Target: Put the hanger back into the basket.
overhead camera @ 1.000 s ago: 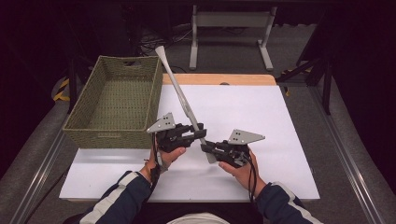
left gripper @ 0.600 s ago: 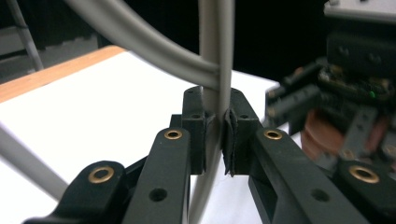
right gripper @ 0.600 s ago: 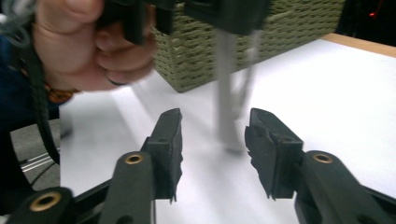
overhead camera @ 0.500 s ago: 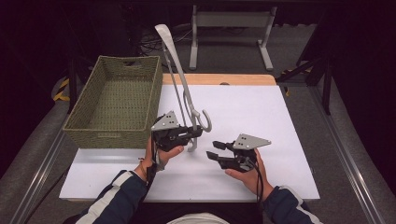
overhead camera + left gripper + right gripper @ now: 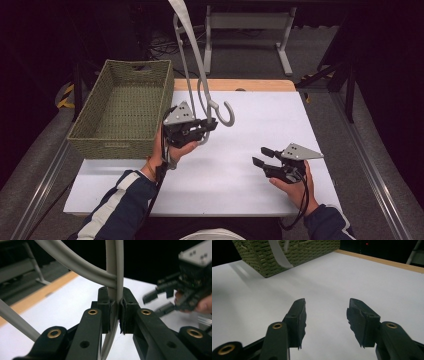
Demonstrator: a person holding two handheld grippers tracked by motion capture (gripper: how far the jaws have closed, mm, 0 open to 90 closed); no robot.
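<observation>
One hanger point(image 5: 202, 85), grey, is lifted clear of the tabletop point(image 5: 260, 125): the left gripper point(image 5: 202, 129) is clamped on it low down near the hook, hook curling out toward 3 o'clock of the gripper, long arms rising toward 12 o'clock and out of the top of the high view. Pickup looks done; the drop isn't. The woven basket point(image 5: 122, 107) sits at 9 o'clock of the hanger with nothing in it that I can see, so I'd judge the carry and placing are left, if the basket is the target. Right gripper point(image 5: 264, 156) rests low at 4 o'clock, well apart, jaws spread and holding nothing. Left gripper view gives what the high view can't: the pads point(image 5: 125, 315) pinch a thin grey bar, a second bar crossing just above. Right gripper view confirms the open gap over bare tabletop, with the basket's corner and a blurred bit of hanger at 11 o'clock.
</observation>
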